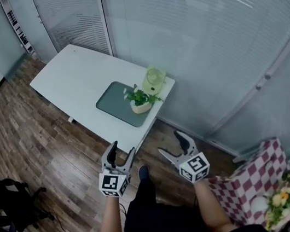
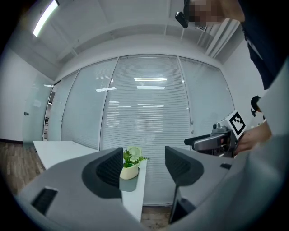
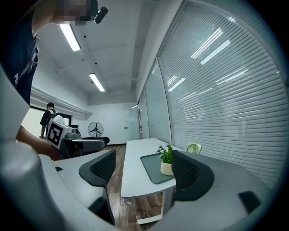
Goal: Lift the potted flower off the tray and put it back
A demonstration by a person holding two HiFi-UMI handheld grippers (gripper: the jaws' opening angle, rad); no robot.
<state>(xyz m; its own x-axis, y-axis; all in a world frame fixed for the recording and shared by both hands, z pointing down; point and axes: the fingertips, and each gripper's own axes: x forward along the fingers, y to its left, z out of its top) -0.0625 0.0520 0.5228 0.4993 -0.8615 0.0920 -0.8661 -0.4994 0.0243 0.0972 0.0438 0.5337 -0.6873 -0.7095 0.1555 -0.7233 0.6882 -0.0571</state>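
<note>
Potted flower (image 1: 141,102) stands on the tray (image 1: 112,101), near the tabletop's (image 1: 72,78) end edge.
Left gripper (image 1: 123,148) and right gripper (image 1: 169,143) hover well apart from it, both with jaws wide and empty.

In the left gripper view, the near edge of the potted flower (image 2: 130,167) is covered by a jaw, and only a sliver of the tray (image 2: 129,185) is seen beneath it. In the right gripper view, the pot's right side and the tray's far corner are hidden behind a jaw.
</note>
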